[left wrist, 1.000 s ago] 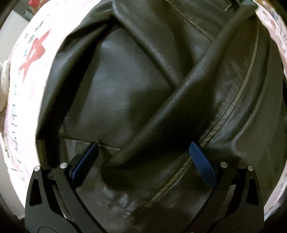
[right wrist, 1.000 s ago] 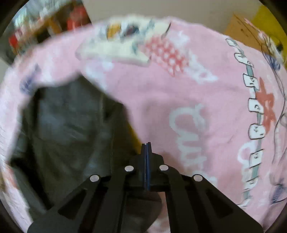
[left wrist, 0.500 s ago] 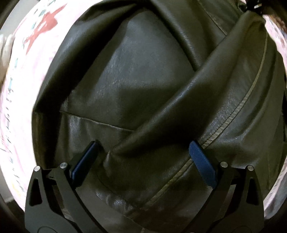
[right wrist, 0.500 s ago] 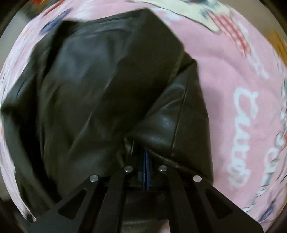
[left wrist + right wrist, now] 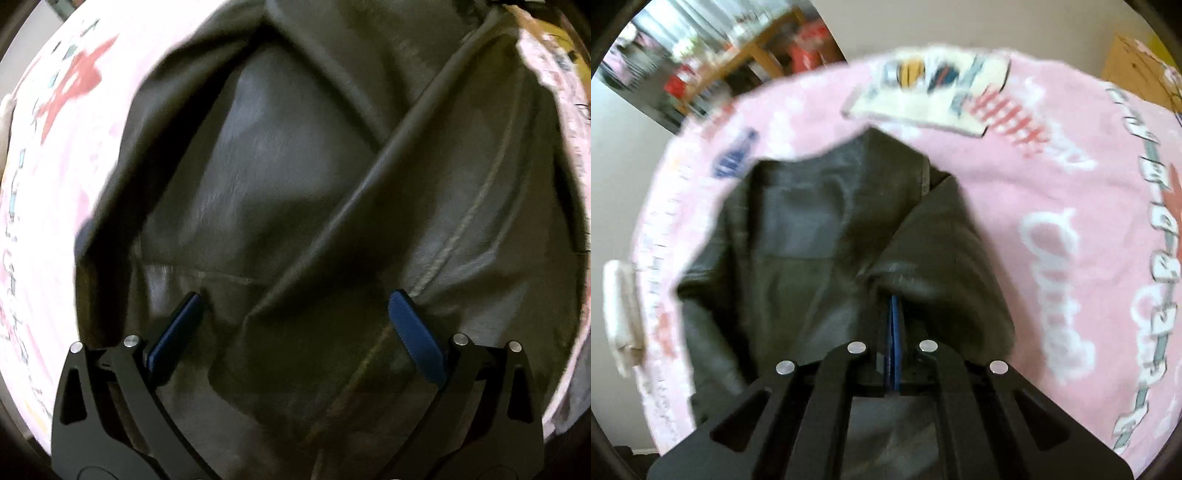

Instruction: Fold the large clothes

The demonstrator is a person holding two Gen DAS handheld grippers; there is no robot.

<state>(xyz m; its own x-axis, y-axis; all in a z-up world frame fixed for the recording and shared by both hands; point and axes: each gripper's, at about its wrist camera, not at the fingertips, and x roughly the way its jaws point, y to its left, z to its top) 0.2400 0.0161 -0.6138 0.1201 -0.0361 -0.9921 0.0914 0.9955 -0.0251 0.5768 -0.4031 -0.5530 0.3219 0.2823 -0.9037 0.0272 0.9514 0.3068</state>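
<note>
I have one garment to deal with: a dark leather jacket point(image 5: 798, 236), lying on a pink printed blanket point(image 5: 1071, 177) that covers the surface. In the right wrist view it fills the field from about 9 o'clock through the centre.

My right hand-held gripper point(image 5: 894, 325) is clamped tight on a fold of the jacket; the blue pads are pressed together with leather bunched on both sides, and the pinched fold drapes away toward 1 o'clock. My left hand-held gripper point(image 5: 295, 317) points down over the jacket with its jaws spread wide, nothing between them, its blue fingertips point(image 5: 410, 317) just above the leather. A thick ridge of folded leather runs from 7 o'clock up to 1 o'clock across that view, beside a stitched seam point(image 5: 454, 236).

I judge this material heavy and fairly stiff: it holds broad rounded folds rather than sharp creases, and the glossy face looks slippery, so a shallow pinch could slide off. I would take hold at a seam or doubled edge, where the thickness gives the pads something to bite.

Count: one jacket, one blanket, two hand-held grippers. At 9 o'clock in the right view sits one pale object point(image 5: 622, 314) I cannot identify.
</note>
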